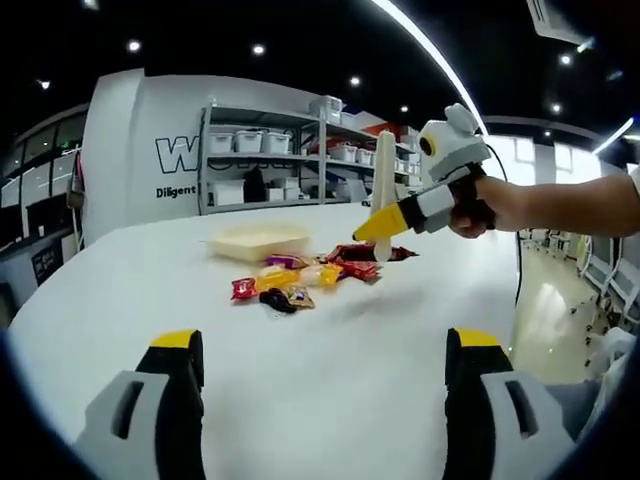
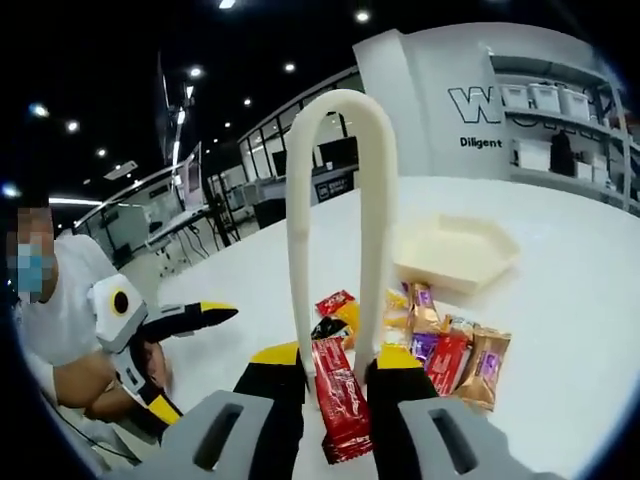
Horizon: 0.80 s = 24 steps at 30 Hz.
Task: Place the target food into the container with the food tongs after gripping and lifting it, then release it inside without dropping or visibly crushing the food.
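The cream plastic U-shaped tongs (image 2: 335, 230), held in the right gripper (image 2: 335, 375), are straddling a red wrapped snack bar (image 2: 338, 400) on the white table (image 2: 570, 330), not visibly clamped; squeezing gently is needed next, then lifting towards the cream hexagonal tray (image 2: 455, 250).

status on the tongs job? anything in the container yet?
Done: the right claw is shut on the cream tongs, their tips straddling a red snack packet on the table.
In hand: nothing lifted; that packet lies flat.
Left: grip, lift, release into the cream container, which looks empty. The left claw is open, idle.
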Each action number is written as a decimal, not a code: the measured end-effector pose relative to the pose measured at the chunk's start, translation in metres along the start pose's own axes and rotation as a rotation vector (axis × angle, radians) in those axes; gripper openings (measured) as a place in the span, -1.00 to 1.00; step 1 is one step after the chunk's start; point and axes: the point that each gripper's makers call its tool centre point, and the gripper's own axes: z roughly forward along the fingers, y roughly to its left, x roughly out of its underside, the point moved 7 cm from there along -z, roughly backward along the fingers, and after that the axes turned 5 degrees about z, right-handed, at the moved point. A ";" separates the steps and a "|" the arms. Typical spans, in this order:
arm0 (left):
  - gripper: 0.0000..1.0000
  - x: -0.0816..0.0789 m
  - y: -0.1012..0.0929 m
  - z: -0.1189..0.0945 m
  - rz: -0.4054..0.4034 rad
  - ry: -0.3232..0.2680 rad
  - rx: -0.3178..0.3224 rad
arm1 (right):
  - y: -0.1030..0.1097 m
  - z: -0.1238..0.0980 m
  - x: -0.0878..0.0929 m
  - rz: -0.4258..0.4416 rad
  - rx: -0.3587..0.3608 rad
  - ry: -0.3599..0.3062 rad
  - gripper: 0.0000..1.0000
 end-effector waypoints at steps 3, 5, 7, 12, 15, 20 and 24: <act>0.98 -0.001 0.000 0.002 0.008 0.007 0.000 | -0.006 -0.001 -0.010 0.011 0.001 -0.019 -0.65; 0.98 -0.001 -0.001 0.003 0.011 0.003 0.002 | -0.005 -0.001 -0.013 0.011 0.001 -0.023 -0.65; 0.98 0.000 0.000 0.004 0.014 0.008 0.000 | -0.006 -0.001 -0.016 0.009 0.003 -0.028 -0.65; 0.98 0.003 0.002 0.005 0.008 0.016 -0.006 | -0.012 0.003 -0.029 0.002 0.007 -0.033 -0.65; 0.98 0.003 0.003 0.005 0.007 0.015 -0.009 | -0.014 0.006 -0.035 -0.005 0.011 -0.034 -0.64; 0.98 0.003 0.001 0.005 0.007 0.012 -0.003 | -0.022 0.015 -0.046 -0.003 0.020 -0.039 -0.65; 0.98 0.000 0.002 0.003 0.009 -0.002 -0.010 | -0.021 0.023 -0.048 -0.004 0.027 -0.035 -0.65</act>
